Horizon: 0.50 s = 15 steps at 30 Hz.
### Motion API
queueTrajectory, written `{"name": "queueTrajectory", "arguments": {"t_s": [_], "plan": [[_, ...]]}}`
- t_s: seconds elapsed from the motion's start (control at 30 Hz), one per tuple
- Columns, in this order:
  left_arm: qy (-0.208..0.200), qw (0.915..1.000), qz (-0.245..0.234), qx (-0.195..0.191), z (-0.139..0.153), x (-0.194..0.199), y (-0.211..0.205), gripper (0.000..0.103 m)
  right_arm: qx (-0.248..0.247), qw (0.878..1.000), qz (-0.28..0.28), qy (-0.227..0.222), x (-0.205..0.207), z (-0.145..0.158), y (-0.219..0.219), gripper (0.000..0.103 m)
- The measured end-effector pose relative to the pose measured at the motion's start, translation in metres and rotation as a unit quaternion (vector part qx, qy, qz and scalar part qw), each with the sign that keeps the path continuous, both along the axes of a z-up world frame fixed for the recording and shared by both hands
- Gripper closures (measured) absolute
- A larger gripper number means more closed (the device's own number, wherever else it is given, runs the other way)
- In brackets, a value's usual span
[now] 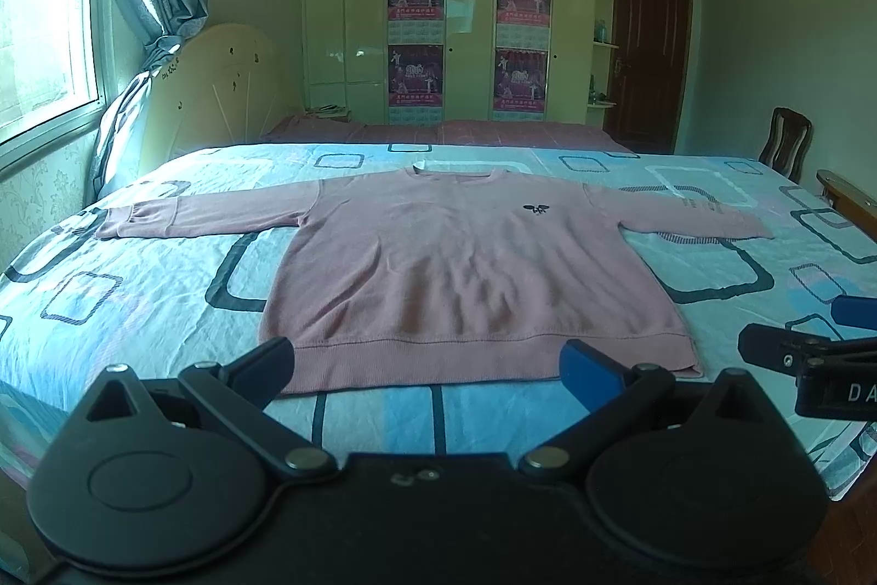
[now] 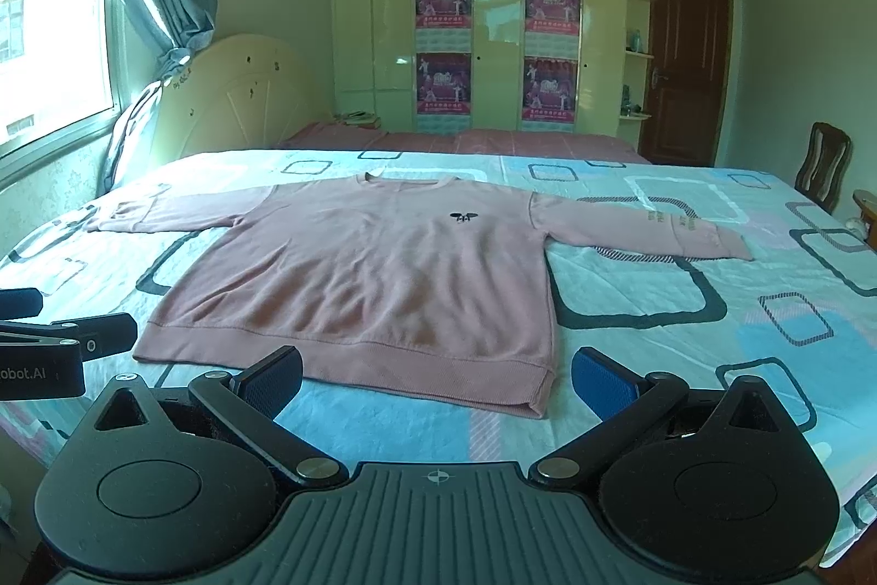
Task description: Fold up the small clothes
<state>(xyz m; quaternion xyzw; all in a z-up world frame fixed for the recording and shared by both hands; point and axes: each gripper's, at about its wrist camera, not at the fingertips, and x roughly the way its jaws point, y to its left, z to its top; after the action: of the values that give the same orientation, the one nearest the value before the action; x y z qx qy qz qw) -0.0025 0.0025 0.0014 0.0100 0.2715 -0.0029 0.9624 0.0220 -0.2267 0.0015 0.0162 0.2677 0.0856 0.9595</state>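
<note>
Pink sweater (image 1: 471, 267) is lying flat, front up with both sleeves out, on the blue patterned bedsheet (image 1: 164, 289), and I've got my left gripper (image 1: 427, 365) and right gripper (image 2: 436, 376) spread wide at the hem, holding nothing.

Sunlit window (image 1: 38, 37), cream wardrobe (image 1: 449, 9), brown door (image 1: 649, 53)

My left black plastic hand-held gripper (image 1: 427, 363) has round pivot housings, silver rivets, and one blue pad beside a black one. My right black hand-held gripper (image 2: 436, 374) matches it, with a ribbed grey base bearing a small crosshair mark.
</note>
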Motion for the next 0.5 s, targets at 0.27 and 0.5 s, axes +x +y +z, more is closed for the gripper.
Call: {"name": "queueTrajectory", "arguments": {"t_s": [0.27, 0.5], "plan": [[-0.002, 1.0, 0.0, 0.002, -0.0008, -0.0016, -0.0032, 0.001, 0.0, 1.0, 0.0, 0.0, 0.0, -0.0007, -0.0015, 0.0], [-0.004, 1.0, 0.001, 0.003, -0.0008, -0.0023, -0.0039, 0.001, -0.001, 1.0, 0.001, -0.001, 0.0, -0.0006, -0.0009, 0.0]]}}
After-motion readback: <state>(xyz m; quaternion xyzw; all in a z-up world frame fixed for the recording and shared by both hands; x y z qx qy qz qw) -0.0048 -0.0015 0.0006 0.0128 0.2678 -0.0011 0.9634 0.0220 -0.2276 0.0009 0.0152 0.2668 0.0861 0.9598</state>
